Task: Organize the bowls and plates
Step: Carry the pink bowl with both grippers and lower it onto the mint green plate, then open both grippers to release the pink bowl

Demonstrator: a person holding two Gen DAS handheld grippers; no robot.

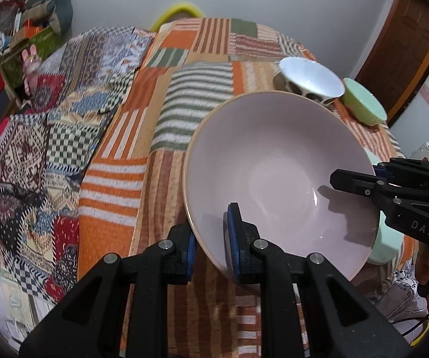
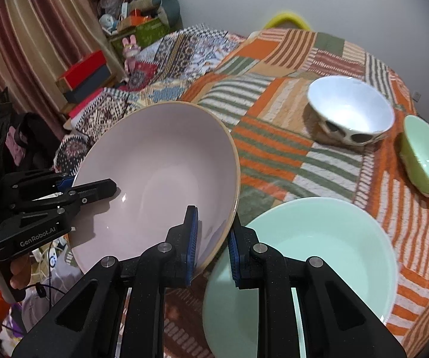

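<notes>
A large pale pink bowl (image 1: 277,161) with a tan rim is held tilted above the table by both grippers; it also shows in the right wrist view (image 2: 160,161). My left gripper (image 1: 211,241) is shut on its near rim. My right gripper (image 2: 213,244) is shut on the opposite rim. A large mint bowl (image 2: 318,253) sits on the table just below and to the right of the pink bowl. A white bowl with dark spots (image 2: 350,112) and a small light green bowl (image 2: 426,158) stand further back; in the left wrist view they are the white bowl (image 1: 311,79) and the green bowl (image 1: 363,101).
The table carries an orange, green and white striped patchwork cloth (image 1: 169,125). A patterned quilt (image 1: 50,137) lies to the left. Boxes and clutter (image 2: 130,21) stand at the back left, beside a curtain (image 2: 20,44). A brown door (image 1: 402,44) is at the right.
</notes>
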